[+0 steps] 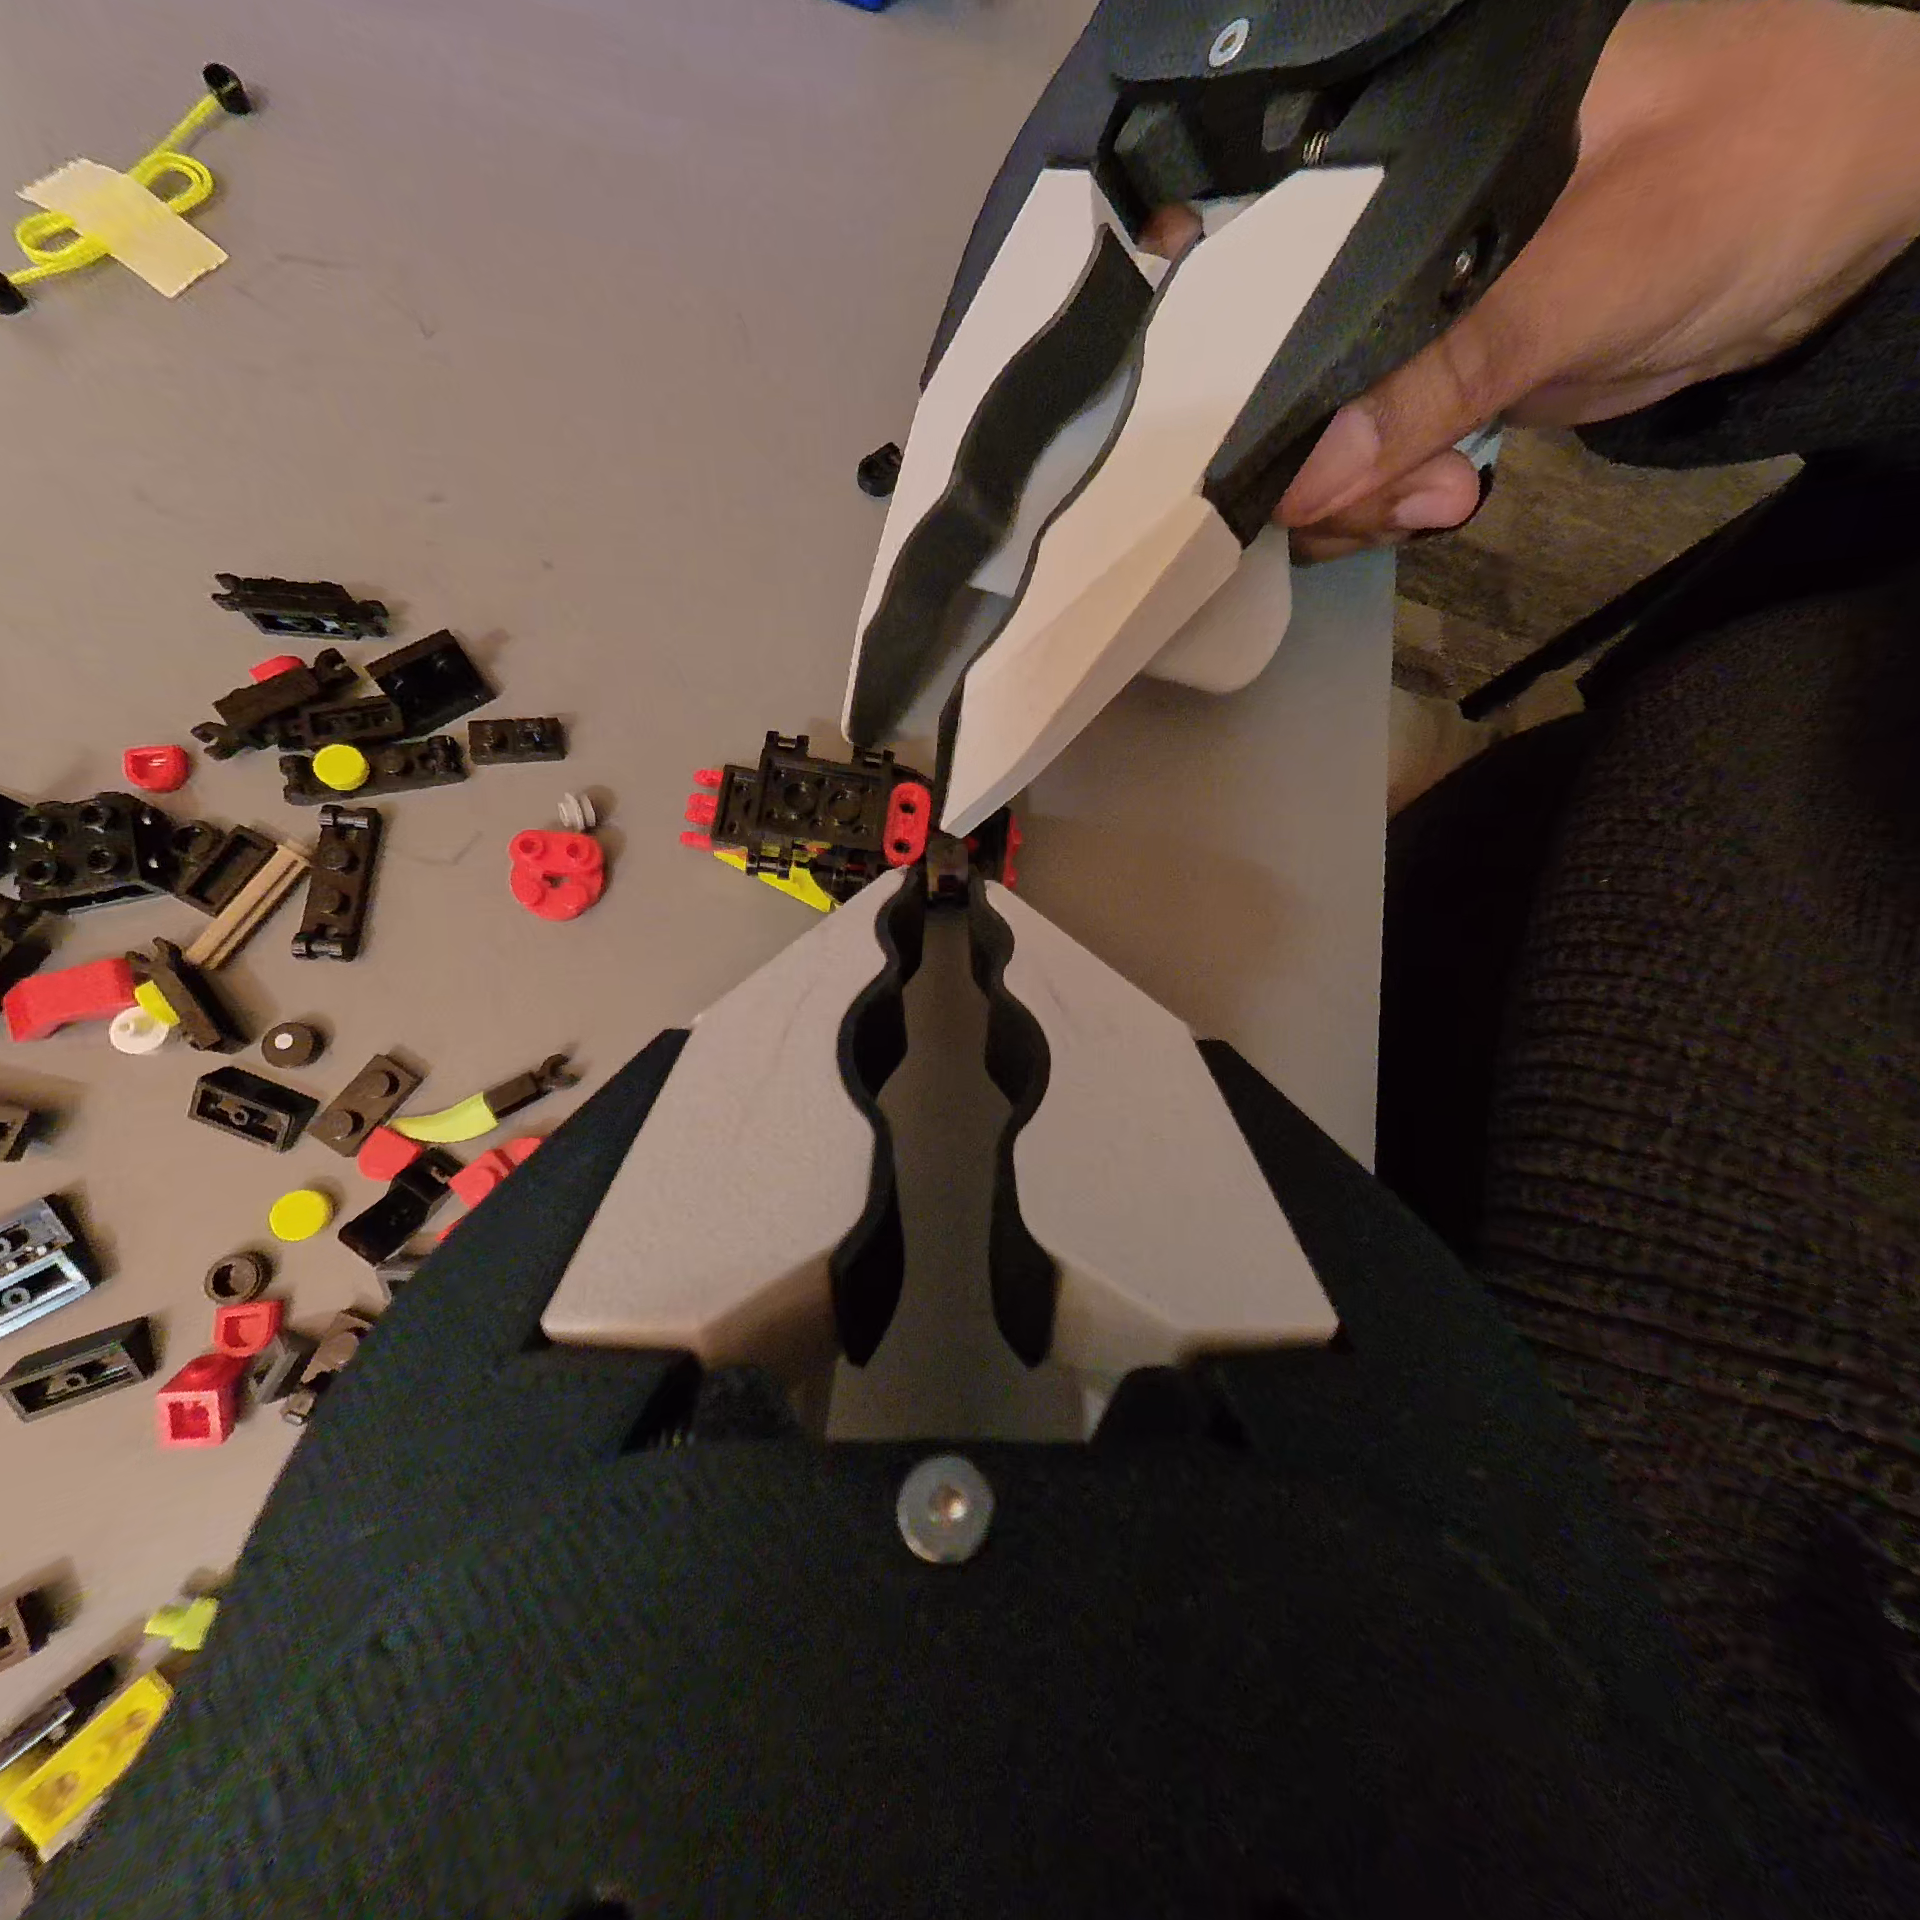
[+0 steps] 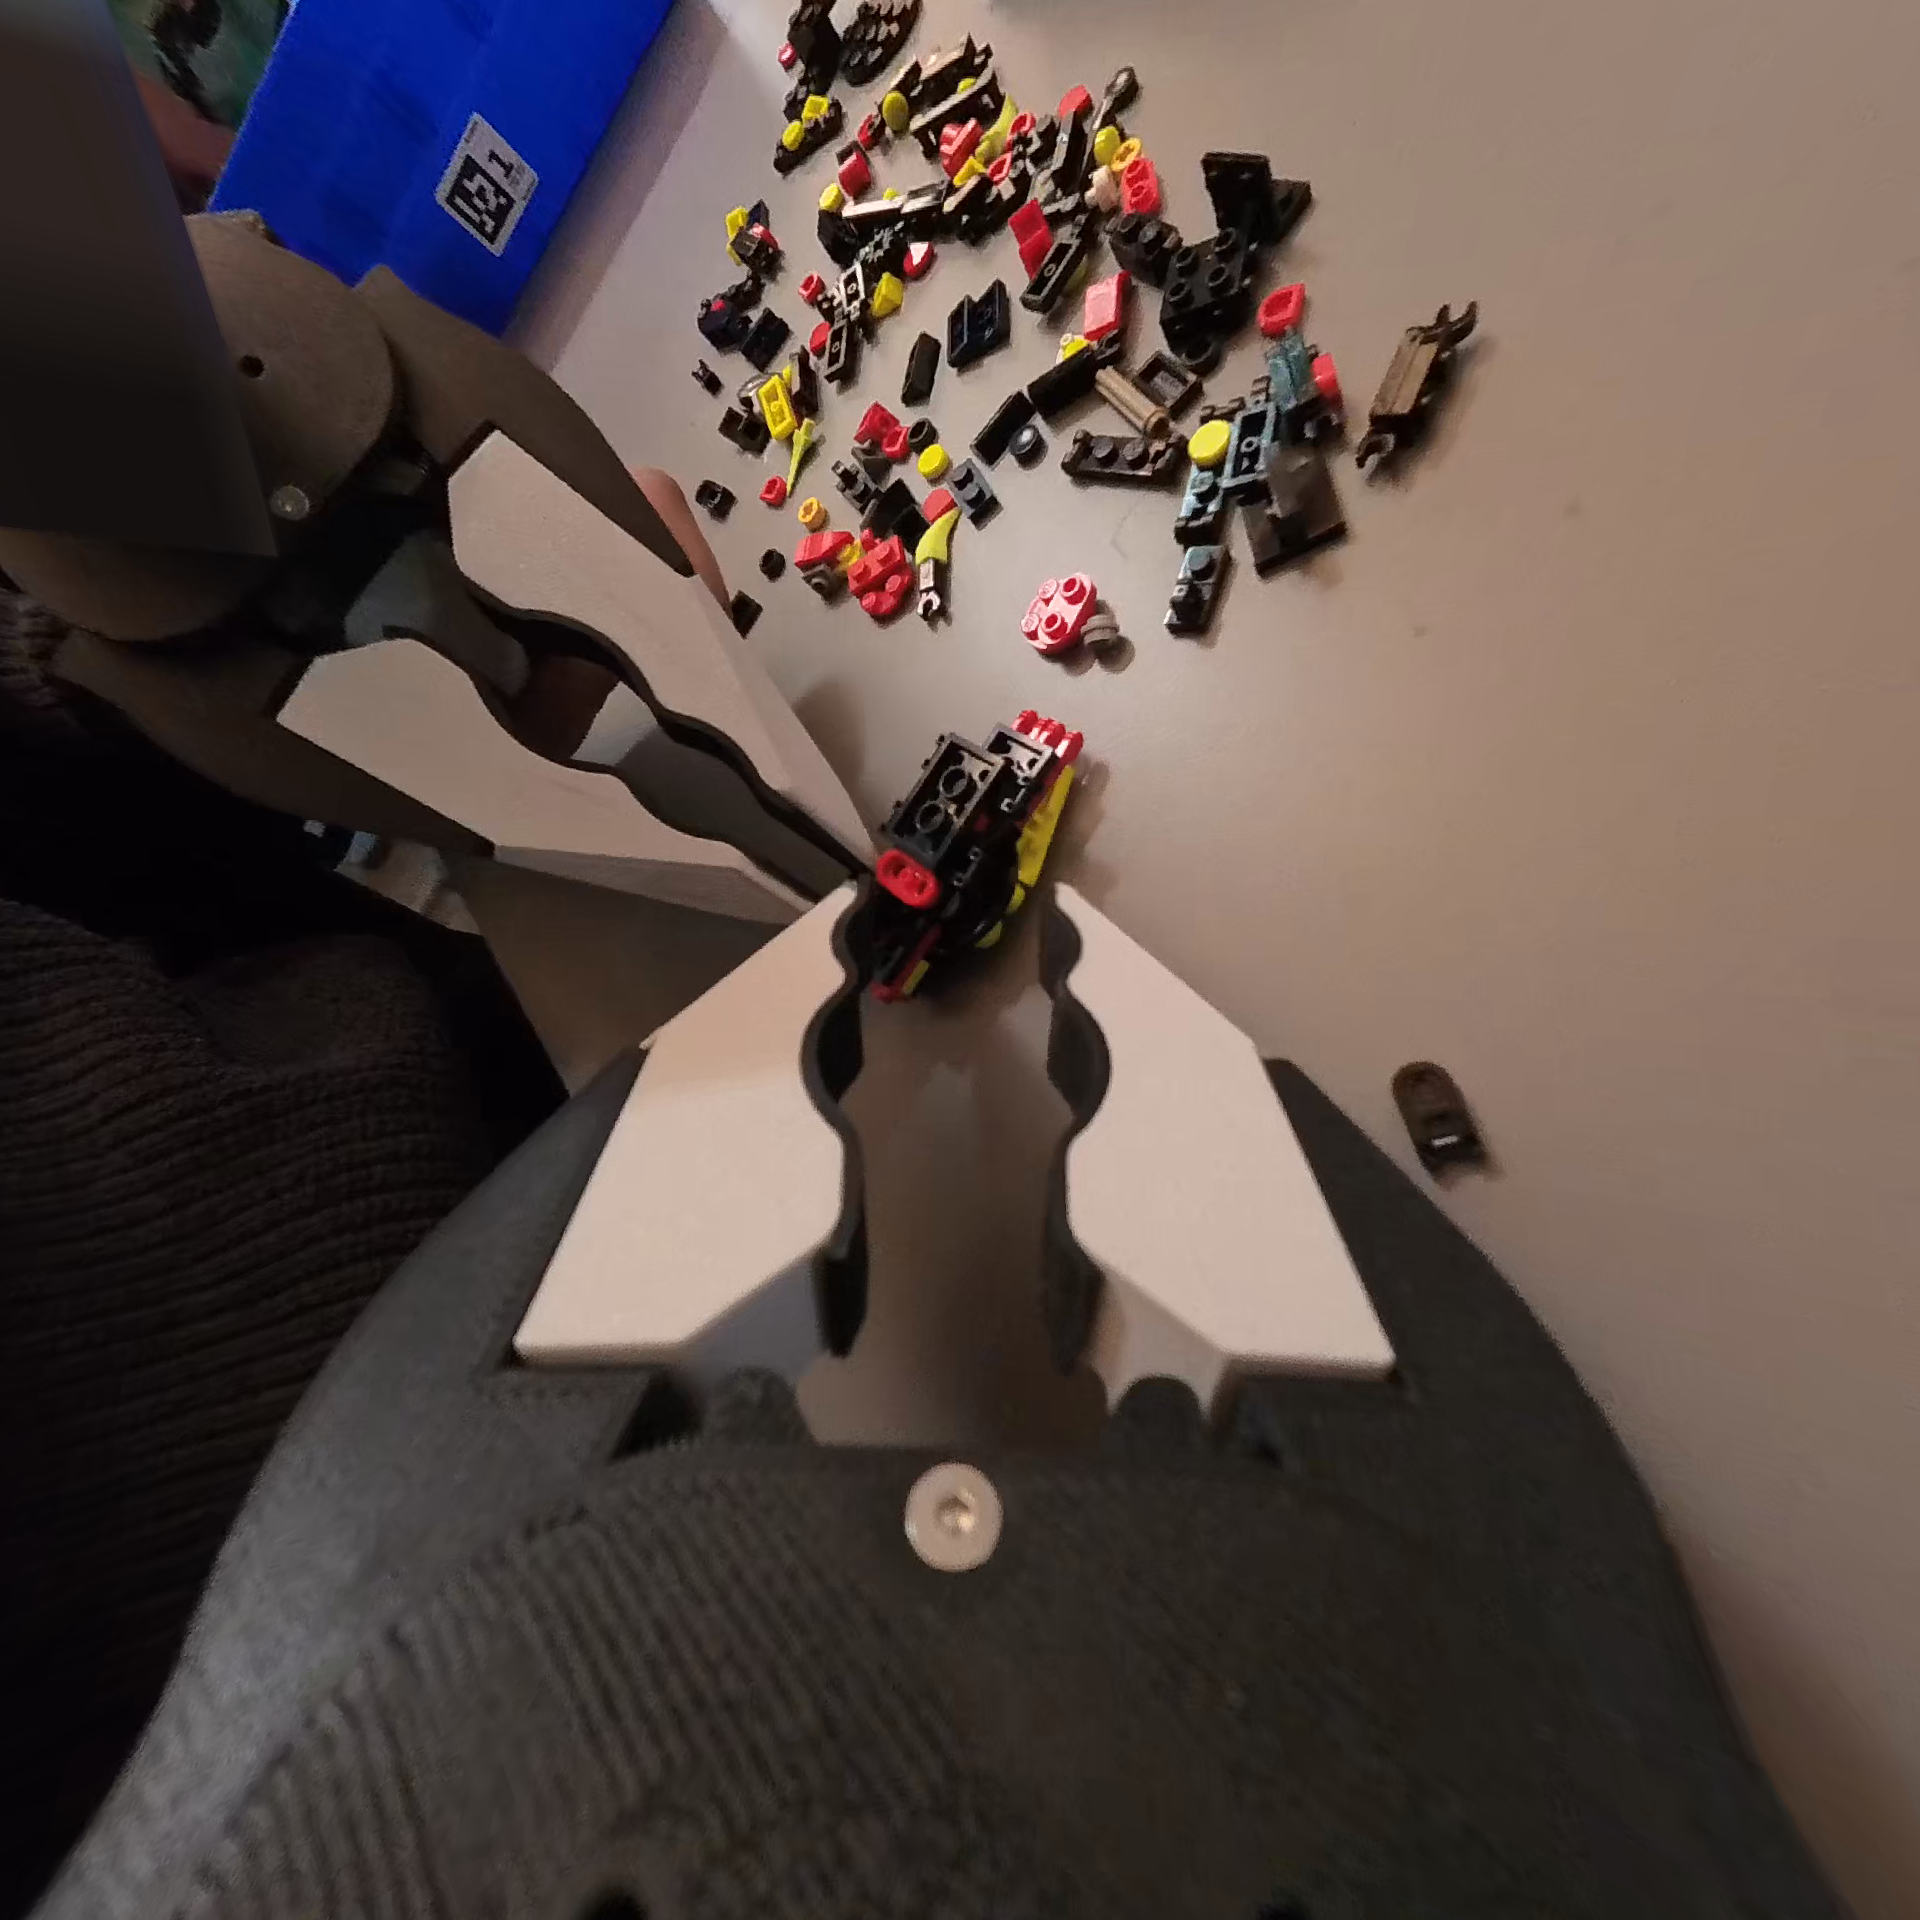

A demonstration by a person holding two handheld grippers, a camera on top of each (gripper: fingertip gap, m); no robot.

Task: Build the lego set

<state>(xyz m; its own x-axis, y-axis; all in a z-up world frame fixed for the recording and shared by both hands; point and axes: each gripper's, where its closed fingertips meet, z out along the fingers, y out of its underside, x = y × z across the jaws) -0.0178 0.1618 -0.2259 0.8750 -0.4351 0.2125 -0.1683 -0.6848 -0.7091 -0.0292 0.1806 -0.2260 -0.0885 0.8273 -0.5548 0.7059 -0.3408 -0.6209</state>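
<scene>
My left gripper [image 1: 945, 883] is shut on a small black piece [image 1: 945, 864] pinched at its fingertips. The piece meets the near end of a black, red and yellow brick assembly [image 1: 810, 800], beside the assembly's red two-hole piece [image 1: 907, 823]. My right gripper [image 2: 948, 920] is shut on that assembly [image 2: 966, 821] and holds it tilted on edge just over the grey table [image 2: 1455, 831]. In the left wrist view the right gripper [image 1: 914, 784] comes in from above, held by a hand [image 1: 1662, 312]. In the right wrist view the left gripper [image 2: 847, 871] comes in from the left, its tips against the assembly.
Several loose black, red and yellow bricks [image 1: 312, 748] lie left of the assembly, also seen in the right wrist view [image 2: 1039, 312]. A red round piece [image 1: 556, 873] lies nearby. A blue box [image 2: 416, 135] stands at the back. The table edge [image 1: 1382, 935] is close on the right. The grippers are tip to tip, or close to it.
</scene>
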